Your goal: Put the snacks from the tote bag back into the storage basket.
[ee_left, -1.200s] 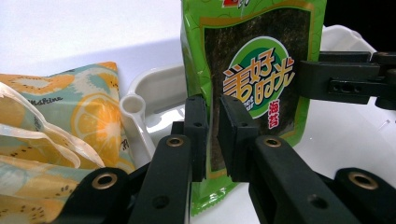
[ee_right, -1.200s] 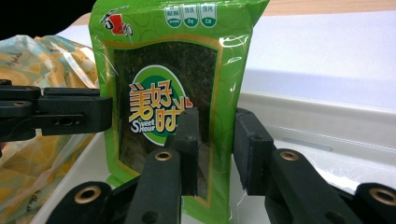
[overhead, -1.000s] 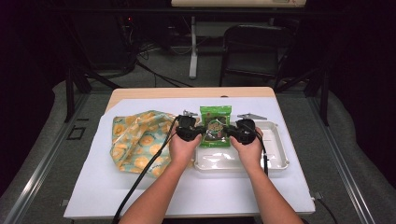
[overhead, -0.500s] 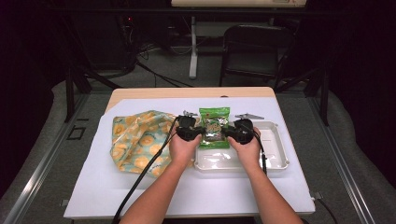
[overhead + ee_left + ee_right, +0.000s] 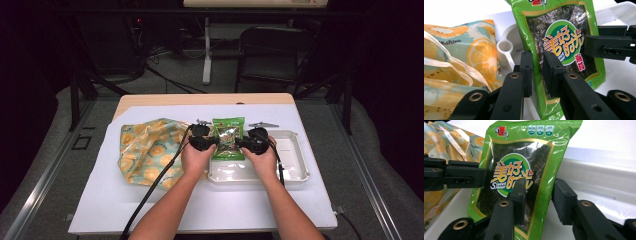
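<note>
A green seaweed snack packet stands upright over the left end of a white tray. My left gripper is at the packet's left edge and my right gripper at its right edge. In the left gripper view the jaws flank the packet with a gap showing. In the right gripper view the jaws stand apart, and the right one is off the packet. Both pairs of jaws have just been opening with the packet between them.
A lemon-print bag lies left of the tray on the white table cover. A white plastic spoon rests at the tray's left rim. Dark chairs and stands are beyond the table's far edge.
</note>
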### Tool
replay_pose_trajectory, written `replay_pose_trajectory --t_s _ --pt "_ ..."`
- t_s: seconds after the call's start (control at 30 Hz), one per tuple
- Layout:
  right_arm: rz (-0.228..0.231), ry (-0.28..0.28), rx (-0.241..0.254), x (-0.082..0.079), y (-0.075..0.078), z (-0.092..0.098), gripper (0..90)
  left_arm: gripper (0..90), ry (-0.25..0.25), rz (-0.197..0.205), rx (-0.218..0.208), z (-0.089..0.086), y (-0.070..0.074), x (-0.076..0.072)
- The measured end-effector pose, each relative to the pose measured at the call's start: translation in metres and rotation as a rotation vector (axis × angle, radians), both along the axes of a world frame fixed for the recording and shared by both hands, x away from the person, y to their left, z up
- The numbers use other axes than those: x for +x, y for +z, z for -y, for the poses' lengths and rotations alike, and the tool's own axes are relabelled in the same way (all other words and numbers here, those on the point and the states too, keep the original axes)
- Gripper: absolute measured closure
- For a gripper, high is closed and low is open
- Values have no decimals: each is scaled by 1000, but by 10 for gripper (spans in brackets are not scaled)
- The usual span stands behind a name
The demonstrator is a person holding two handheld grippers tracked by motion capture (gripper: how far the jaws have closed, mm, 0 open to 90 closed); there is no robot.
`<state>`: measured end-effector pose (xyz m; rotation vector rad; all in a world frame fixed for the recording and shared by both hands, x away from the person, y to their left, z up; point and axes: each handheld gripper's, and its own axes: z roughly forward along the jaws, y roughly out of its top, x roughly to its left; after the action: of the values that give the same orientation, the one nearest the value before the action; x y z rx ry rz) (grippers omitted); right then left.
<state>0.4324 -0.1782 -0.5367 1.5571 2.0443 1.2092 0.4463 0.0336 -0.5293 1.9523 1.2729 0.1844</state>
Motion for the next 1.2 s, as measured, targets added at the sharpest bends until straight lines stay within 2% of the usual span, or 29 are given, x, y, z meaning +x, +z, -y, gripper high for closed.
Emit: replay_pose_trajectory --t_s 0.1,0.2,0.7,1.07,1.2 --pt "-5 10 -21 0 -1 -1 617 773 -3 -3 0 1 0 0" --pt "-18 17 -17 1 -2 0 607 747 -6 -5 -7 2 -1 -1" --pt "-22 2 -26 2 -3 1 574 660 -22 8 -9 4 -2 -1" --pt "-27 -2 -25 2 -3 2 558 636 -16 19 -17 5 -2 -1" --pt "-30 -2 -27 2 -3 3 527 635 -15 19 -16 5 -2 -1"
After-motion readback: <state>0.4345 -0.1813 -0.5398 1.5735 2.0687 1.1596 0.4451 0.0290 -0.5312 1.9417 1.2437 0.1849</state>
